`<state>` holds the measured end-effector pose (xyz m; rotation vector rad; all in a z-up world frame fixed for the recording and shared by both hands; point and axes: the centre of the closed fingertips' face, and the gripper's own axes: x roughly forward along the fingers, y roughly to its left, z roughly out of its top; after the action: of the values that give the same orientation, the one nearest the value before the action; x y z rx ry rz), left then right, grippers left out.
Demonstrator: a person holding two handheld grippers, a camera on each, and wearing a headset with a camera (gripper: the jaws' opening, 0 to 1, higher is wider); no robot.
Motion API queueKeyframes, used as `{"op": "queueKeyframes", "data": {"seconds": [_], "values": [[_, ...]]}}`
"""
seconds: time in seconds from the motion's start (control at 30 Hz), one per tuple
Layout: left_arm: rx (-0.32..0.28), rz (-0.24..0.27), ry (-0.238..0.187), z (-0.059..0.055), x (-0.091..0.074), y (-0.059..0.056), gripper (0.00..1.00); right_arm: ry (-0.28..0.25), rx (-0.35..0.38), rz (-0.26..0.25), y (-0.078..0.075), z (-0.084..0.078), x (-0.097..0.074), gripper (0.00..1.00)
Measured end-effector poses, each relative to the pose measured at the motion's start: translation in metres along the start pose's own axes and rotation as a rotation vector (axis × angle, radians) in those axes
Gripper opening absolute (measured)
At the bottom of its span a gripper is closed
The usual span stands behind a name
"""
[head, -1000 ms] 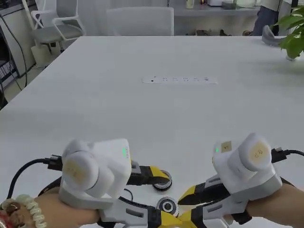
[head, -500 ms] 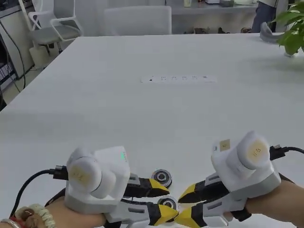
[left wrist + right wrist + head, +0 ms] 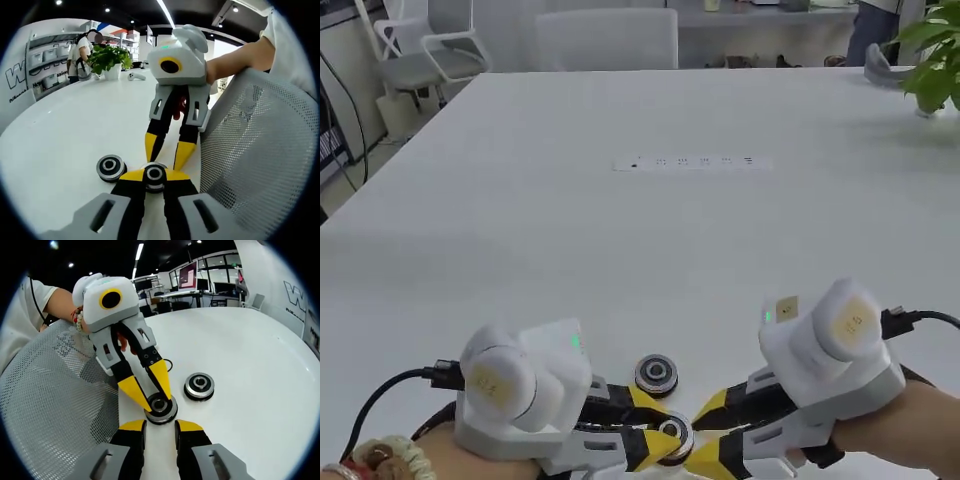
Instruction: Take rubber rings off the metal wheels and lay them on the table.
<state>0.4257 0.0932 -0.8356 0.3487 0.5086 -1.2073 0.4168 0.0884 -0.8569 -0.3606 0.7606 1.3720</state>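
Observation:
Two small metal wheels with black rubber rings lie near the table's front edge. My left gripper (image 3: 663,428) (image 3: 154,175) is shut on the nearer wheel (image 3: 671,432) (image 3: 154,176) (image 3: 161,409), its yellow tips on either side of it. Facing it, my right gripper (image 3: 706,432) (image 3: 160,427) is open, with its tips just short of that wheel and nothing between them. The right gripper (image 3: 167,149) also comes in from above in the left gripper view. The other wheel (image 3: 655,373) (image 3: 111,167) (image 3: 199,386) rests free on the table a little farther out.
The white table (image 3: 650,240) stretches ahead with a flush socket strip (image 3: 688,163) at its middle. A potted plant (image 3: 932,55) stands at the far right and chairs (image 3: 610,40) at the far edge. A mesh chair (image 3: 260,150) is close by me.
My left gripper's jaws have drawn in from straddling both wheels and shut on the nearer wheel. The farther wheel now lies uncovered. The right gripper has barely moved.

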Motion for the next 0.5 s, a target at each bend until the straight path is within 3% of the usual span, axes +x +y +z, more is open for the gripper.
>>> {"op": "queueKeyframes", "data": {"seconds": [0.5], "values": [[0.02, -0.001, 0.008, 0.0001, 0.0012, 0.0012, 0.08, -0.024, -0.083, -0.021, -0.0014, 0.0023, 0.0016, 0.18]]}}
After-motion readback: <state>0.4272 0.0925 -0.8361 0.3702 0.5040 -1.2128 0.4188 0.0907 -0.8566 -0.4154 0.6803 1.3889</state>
